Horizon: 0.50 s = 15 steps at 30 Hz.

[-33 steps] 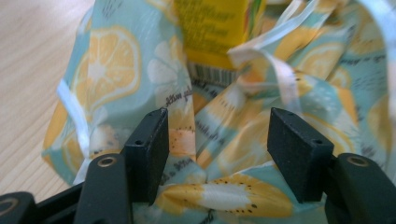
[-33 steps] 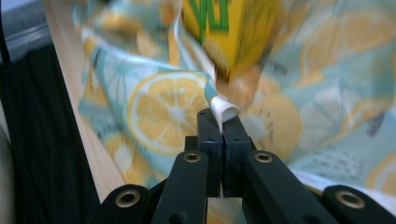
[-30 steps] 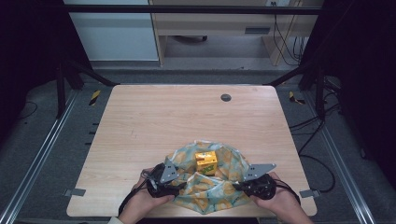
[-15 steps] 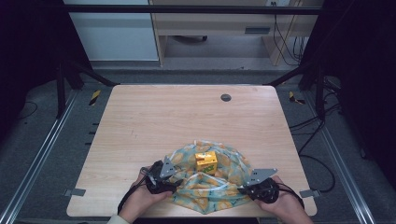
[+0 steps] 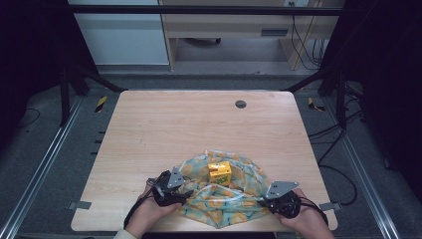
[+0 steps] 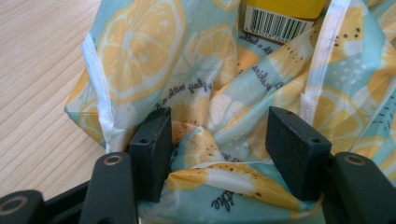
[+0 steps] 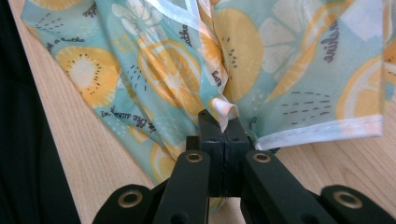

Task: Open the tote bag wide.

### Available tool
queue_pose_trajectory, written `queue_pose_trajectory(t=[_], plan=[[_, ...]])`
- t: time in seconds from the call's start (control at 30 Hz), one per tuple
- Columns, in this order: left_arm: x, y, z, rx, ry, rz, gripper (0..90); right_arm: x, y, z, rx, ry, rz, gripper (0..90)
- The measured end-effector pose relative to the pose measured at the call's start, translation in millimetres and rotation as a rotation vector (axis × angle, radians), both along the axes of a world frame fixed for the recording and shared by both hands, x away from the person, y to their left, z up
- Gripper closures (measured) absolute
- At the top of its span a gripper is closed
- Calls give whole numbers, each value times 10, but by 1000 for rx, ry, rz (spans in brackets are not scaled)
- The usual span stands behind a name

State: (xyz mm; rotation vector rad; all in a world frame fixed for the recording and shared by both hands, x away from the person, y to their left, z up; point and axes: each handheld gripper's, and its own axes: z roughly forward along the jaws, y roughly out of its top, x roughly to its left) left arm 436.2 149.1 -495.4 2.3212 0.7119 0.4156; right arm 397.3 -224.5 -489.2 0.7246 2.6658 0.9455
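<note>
A crumpled teal fabric bag (image 5: 224, 196) printed with orange and lemon slices lies at the near edge of a light wooden table (image 5: 199, 124), between the person's two hands. Its edges are trimmed in white binding. Small cursive script runs across the print; in the right gripper view one fragment reads roughly "In the dump", the rest is too broken by folds to read.

On top of the bag, toward its far side, sits a small yellow carton (image 5: 219, 172). In the left gripper view its lower edge shows a black barcode on white (image 6: 275, 23); no brand name is legible.

The left gripper (image 5: 175, 189) rests at the bag's left edge. Its two black jaws stand moderately apart with bunched cloth lying between them (image 6: 219, 149); the pads are not pressing on it.

The right gripper (image 5: 266, 201) is at the bag's right edge. Its jaws are pressed fully together, pinching a fold of the cloth and its white trim (image 7: 224, 112).

Beyond the bag, near the table's far edge, is a small round dark grommet (image 5: 241, 104).
</note>
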Motion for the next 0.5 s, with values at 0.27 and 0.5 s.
queue_pose_trajectory(t=[0.27,0.5], plan=[[-12,-7,6,-5,1,1,393,-7,-18,5,10,-11,-14,858],[-106,-34,132,-67,-50,-4,293,-94,-66,117,75,-65,-72,533]])
